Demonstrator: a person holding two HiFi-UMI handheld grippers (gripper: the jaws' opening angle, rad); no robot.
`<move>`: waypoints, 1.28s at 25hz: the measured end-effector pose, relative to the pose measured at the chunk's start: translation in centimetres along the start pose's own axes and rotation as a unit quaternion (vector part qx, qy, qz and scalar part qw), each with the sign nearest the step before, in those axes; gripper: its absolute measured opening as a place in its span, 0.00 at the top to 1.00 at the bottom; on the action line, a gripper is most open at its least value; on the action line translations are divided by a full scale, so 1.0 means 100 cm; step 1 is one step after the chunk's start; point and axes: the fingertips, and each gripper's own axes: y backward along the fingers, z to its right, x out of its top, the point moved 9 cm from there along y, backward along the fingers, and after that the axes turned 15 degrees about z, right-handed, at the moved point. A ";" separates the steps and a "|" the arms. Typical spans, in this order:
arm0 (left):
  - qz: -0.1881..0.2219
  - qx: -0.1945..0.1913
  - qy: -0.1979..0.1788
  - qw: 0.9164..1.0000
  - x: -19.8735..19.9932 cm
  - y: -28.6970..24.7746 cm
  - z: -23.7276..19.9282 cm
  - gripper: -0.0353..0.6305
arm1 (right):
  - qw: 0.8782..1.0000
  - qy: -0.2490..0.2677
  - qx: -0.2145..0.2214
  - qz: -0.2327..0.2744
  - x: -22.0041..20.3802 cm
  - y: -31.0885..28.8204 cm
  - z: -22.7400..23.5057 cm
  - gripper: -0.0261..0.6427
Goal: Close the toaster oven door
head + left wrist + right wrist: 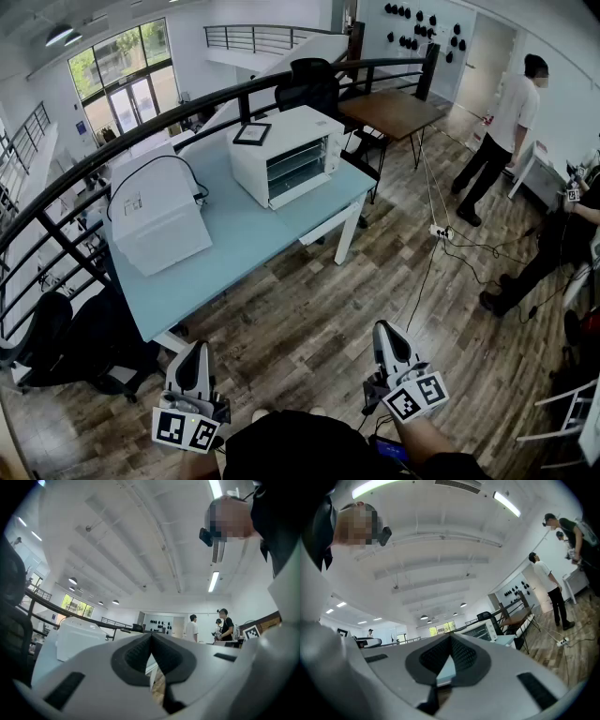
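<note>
The white toaster oven [286, 155] stands on the far right part of the light blue table [234, 244], its front turned toward me with the racks showing. From here I cannot tell how its door stands. Both grippers hang low over the wooden floor, well short of the table. My left gripper [194, 358] is shut with nothing in it, and so is my right gripper [386, 333]. In the left gripper view the pads [136, 653] meet at the tip. The right gripper view looks past its shut pads [461, 654] to the oven [480, 629] far off.
A white boxy appliance [155, 211] with a black cable sits on the table's left half. A small black frame [252, 133] lies on the oven. A black railing [141, 131] runs behind. A power strip [439, 230] and cables cross the floor. People [502, 131] stand at right.
</note>
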 end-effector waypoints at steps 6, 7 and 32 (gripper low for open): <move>-0.003 0.006 0.002 1.000 -0.005 -0.005 0.001 0.93 | 1.000 -0.005 0.004 0.000 0.001 -0.003 0.007 0.97; -0.003 0.006 0.002 1.000 -0.005 -0.006 0.003 0.93 | 1.000 -0.006 0.003 -0.001 0.002 -0.002 0.009 0.97; -0.008 -0.015 -0.032 0.999 -0.039 -0.058 0.095 0.39 | 0.999 0.025 0.016 0.025 0.035 0.027 0.075 0.42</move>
